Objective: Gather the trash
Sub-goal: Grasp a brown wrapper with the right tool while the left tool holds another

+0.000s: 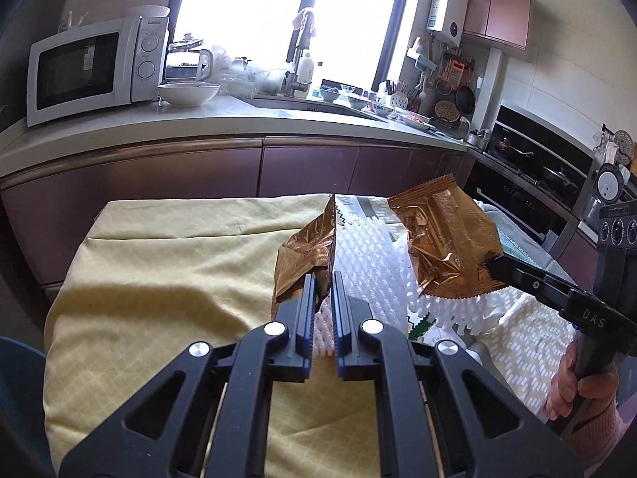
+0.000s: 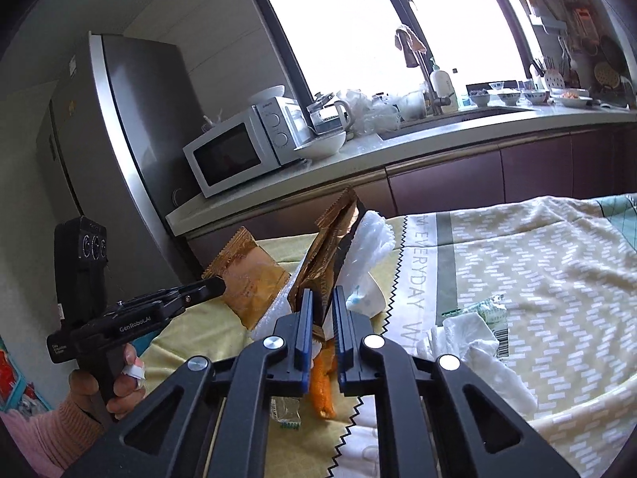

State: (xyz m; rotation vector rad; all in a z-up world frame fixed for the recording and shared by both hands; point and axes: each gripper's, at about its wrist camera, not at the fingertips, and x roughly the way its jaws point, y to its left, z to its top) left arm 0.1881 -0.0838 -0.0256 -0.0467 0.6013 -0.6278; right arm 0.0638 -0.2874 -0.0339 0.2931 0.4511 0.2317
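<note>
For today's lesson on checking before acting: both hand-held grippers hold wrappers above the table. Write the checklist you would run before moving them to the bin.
1. Left hand-held gripper shut on its copper wrapper: ok.
2. Right hand-held gripper shut on the other copper wrapper: ok.
3. Both wrappers lifted clear of the yellow cloth: ok.
4. White foam net free of both wrappers: cannot tell.
5. Bin in sight: not ok.
6. Table cleared: not ok, orange snack piece and crumpled tissue remain.
</note>
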